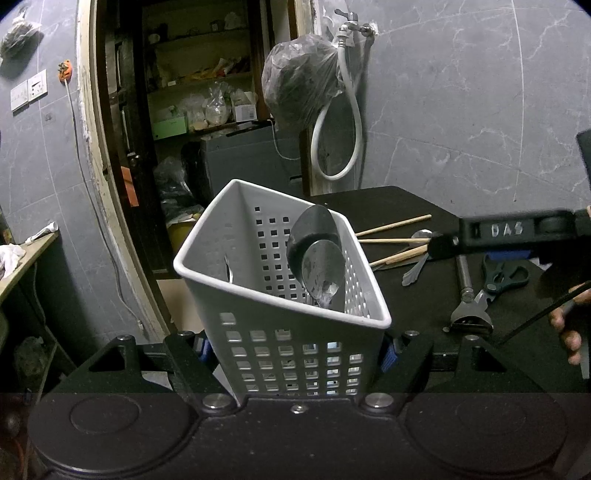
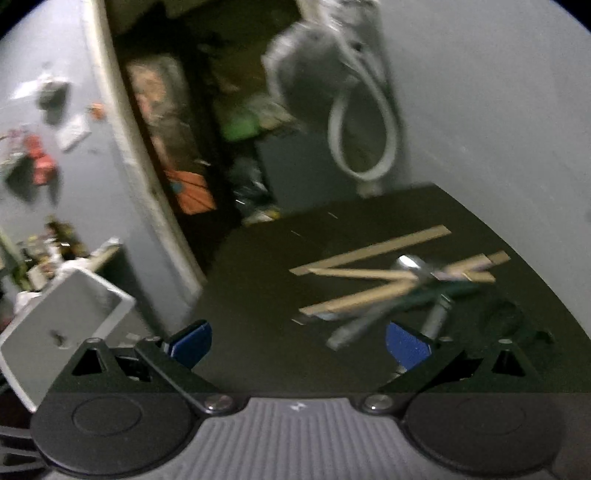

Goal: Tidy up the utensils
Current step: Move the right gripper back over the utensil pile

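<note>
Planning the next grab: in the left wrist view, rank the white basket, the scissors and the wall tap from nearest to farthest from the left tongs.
1. White basket, clamped between the left tongs.
2. Scissors, on the black table, right.
3. Wall tap, top, on the far wall.

Motion blur smears the chopsticks [image 2: 373, 258] and spoon [image 2: 408, 264] in the right wrist view.

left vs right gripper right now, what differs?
Left gripper is clamped on the white caddy, held tilted off the table; right gripper holds nothing. Left's blue pads press the caddy's sides; right's pads stand wide apart over bare tabletop. Left's view is sharp; right's is motion-blurred, facing the chopsticks. Both have black frames and blue pads.
</note>
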`<state>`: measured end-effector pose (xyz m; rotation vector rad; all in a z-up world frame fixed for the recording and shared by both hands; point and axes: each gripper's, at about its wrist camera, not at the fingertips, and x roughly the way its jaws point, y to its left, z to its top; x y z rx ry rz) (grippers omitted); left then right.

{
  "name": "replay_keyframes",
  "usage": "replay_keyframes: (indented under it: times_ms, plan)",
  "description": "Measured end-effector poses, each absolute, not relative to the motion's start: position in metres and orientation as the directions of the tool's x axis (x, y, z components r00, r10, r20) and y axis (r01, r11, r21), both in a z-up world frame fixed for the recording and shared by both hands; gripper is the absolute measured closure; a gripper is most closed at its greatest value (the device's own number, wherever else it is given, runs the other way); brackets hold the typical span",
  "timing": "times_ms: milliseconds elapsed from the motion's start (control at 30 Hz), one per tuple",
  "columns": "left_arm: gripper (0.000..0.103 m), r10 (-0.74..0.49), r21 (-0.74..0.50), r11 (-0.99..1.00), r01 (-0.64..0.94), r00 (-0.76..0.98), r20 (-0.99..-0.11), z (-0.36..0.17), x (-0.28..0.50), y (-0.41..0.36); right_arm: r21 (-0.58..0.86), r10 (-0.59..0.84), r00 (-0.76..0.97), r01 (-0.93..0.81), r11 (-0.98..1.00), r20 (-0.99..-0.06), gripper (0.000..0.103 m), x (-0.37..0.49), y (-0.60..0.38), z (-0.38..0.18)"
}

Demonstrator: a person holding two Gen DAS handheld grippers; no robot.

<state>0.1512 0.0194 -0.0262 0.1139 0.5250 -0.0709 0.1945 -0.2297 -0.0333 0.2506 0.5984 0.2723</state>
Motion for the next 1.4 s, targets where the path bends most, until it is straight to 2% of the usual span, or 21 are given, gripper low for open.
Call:
replay_keyframes:
  times_ms: [300,800,1233,1400]
  plan:
    - [0.025,-0.038,0.092,0.991,0.098,0.862,-0.506,-0.026,0.152,0.019,0.184,0.226,0.756,-0.141,0.973,-0.615,0.0,0.231,-0.245,-0.063]
    - [0.025,-0.035,0.099,0.99,0.1,0.857,-0.514,-0.027,0.155,0.02,0.196,0.232,0.685,-0.132,0.972,-0.691,0.0,0.276,-0.246,-0.082]
    - [0.025,-0.034,0.099,0.99,0.099,0.857,-0.515,-0.027,0.155,0.02,0.132,0.166,0.694,-0.102,0.986,-0.7,0.001,0.281,-0.24,-0.084]
    - [0.025,-0.034,0.099,0.99,0.099,0.856,-0.515,-0.027,0.155,0.02,0.075,0.1,0.706,-0.067,0.995,-0.701,0.007,0.279,-0.235,-0.085]
